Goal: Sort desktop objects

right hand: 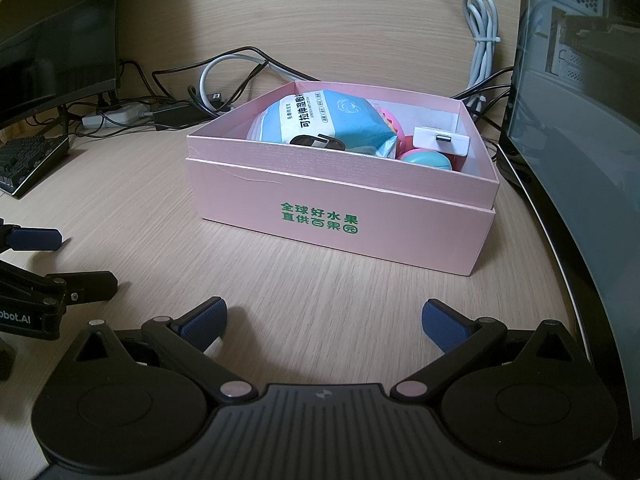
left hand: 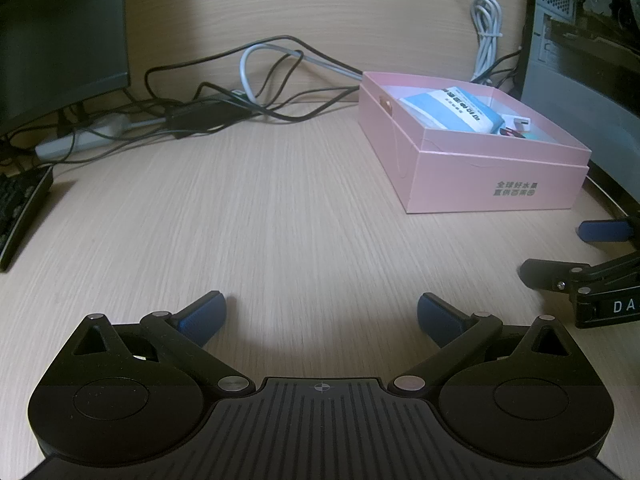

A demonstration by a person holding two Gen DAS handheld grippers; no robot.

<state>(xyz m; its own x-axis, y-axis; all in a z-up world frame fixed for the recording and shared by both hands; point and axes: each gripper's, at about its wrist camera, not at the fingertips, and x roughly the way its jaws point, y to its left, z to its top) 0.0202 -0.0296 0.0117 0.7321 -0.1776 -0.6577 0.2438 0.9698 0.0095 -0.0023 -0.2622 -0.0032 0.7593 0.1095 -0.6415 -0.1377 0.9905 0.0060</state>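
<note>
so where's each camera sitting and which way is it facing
Left wrist: on the left gripper, low over the desk, facing the cables at the back wall; its own open fingers show, and the right gripper at the right edge.
Right wrist: on the right gripper, facing the pink box close ahead; own open fingers show, left gripper at the left edge.
Shared: pink box, desk, cables, monitor.
</note>
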